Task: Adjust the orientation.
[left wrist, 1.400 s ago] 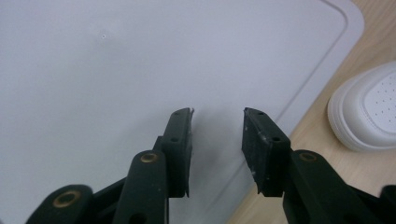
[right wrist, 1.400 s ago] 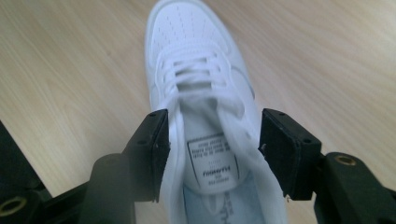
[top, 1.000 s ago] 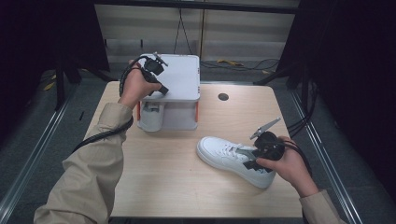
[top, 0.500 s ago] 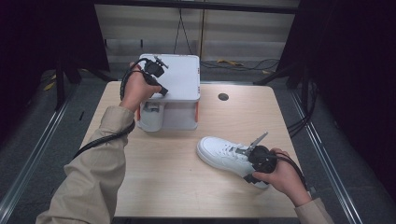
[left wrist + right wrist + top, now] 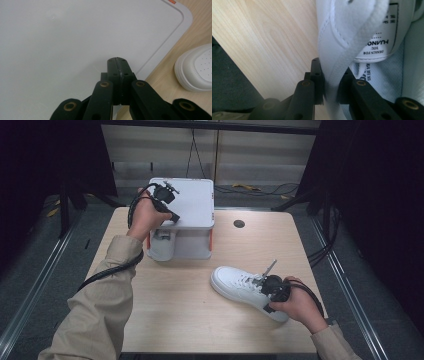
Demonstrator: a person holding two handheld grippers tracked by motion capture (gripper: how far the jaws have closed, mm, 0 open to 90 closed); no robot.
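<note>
While your forearms come in from the six o'clock edge, the wooden table (image 5: pixel 175 310) carries everything, with a small dark hole (image 5: pixel 239 224) in its top toward one o'clock. At about eleven o'clock on it stands the grey box (image 5: pixel 192 205), its flat lid broad and pale, with orange trim at its lower corners. Your left hand (image 5: pixel 142 217) rests at the box's left edge, and your left gripper (image 5: pixel 172 217) lies over the lid with its jaws pressed together and nothing between them; in the left gripper view the closed tips (image 5: pixel 117 61) point across the bare lid (image 5: pixel 62 37) toward its rounded corner, with the shoe's toe (image 5: pixel 197 67) beyond at three o'clock. The white sneaker (image 5: pixel 237 285) lies on its sole at about four o'clock on the table, well apart from the box, toe toward the table's middle and heel toward your right hand (image 5: pixel 297 305). Your right gripper (image 5: pixel 267 295) sits at the shoe's opening near the heel; its jaws have just been closing, and in the right gripper view they are clamped on the padded white collar (image 5: pixel 334 77), one pad outside and one inside, with the printed tongue label (image 5: pixel 382 42) just beyond at one o'clock.
</note>
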